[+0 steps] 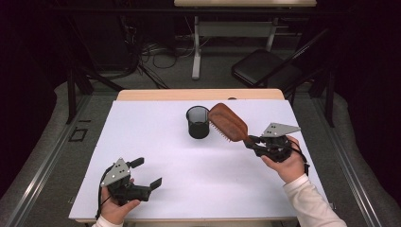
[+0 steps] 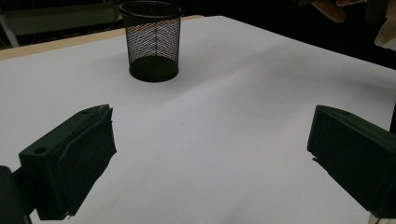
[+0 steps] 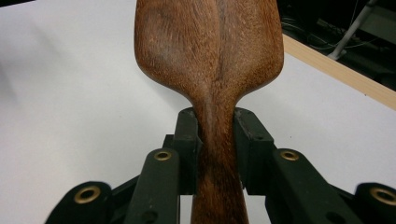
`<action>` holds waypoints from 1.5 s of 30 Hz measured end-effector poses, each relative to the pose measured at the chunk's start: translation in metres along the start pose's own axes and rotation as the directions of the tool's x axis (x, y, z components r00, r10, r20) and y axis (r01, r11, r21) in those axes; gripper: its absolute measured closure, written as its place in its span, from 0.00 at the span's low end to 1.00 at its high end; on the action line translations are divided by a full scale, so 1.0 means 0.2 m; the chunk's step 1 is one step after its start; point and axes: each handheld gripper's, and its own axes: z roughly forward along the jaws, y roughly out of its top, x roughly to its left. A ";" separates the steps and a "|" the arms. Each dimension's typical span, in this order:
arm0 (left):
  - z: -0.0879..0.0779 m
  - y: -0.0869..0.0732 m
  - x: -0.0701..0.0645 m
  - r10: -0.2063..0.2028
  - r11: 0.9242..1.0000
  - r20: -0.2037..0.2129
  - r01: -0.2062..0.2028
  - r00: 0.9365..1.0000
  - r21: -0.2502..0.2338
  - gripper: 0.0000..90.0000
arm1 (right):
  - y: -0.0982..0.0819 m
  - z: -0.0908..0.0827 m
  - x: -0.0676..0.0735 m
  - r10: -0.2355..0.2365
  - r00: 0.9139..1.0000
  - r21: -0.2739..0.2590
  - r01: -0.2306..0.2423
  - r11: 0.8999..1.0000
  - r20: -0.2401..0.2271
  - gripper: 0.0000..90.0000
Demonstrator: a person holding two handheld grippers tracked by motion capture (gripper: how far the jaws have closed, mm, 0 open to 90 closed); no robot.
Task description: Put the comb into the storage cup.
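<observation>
A brown wooden hairbrush [image 1: 228, 122] hangs above the white table top, its head just right of a black mesh cup [image 1: 197, 122], bristles facing down. My right gripper [image 1: 251, 140] is shut on the brush's handle; in the right gripper view the hairbrush handle [image 3: 217, 140] is pinched between both jaws, with the broad wooden back rising ahead. My left gripper [image 1: 149, 173] rests near the table's front left, open and holding nothing. The left gripper view has the mesh cup [image 2: 152, 41] upright at the far side, with bare white surface between the jaws.
The white table top [image 1: 156, 146] has a wooden strip along its far edge. Behind the table stand a folding chair [image 1: 265, 66] and another table's leg [image 1: 196, 47], with cables on the floor. A hand [image 2: 329, 9] appears at the upper right of the left gripper view.
</observation>
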 end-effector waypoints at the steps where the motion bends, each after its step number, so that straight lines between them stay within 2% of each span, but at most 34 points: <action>1: 0.00 0.00 0.00 0.001 1.000 0.000 -0.001 1.000 0.000 0.01 | 0.00 0.00 0.01 -0.003 1.000 -0.003 0.003 1.000 -0.002 0.80; 24: -0.01 0.00 0.00 0.003 1.000 -0.004 -0.003 1.000 -0.001 0.01 | 0.07 0.04 0.17 -0.036 0.999 -0.079 0.034 0.996 -0.026 0.80; 33: -0.01 0.01 0.01 -0.010 1.000 -0.007 0.010 1.000 -0.008 0.01 | 0.08 0.05 0.22 -0.044 0.999 -0.106 0.041 0.993 -0.027 0.80; 39: -0.01 0.06 0.02 -0.051 0.998 0.002 0.051 0.999 -0.021 0.01 | 0.08 0.05 0.25 -0.043 0.999 -0.127 0.039 0.991 -0.031 0.80; 45: 0.00 0.15 0.00 -0.034 0.999 0.007 0.034 0.999 -0.020 0.01 | 0.08 0.05 0.27 -0.043 0.998 -0.146 0.037 0.989 -0.037 0.80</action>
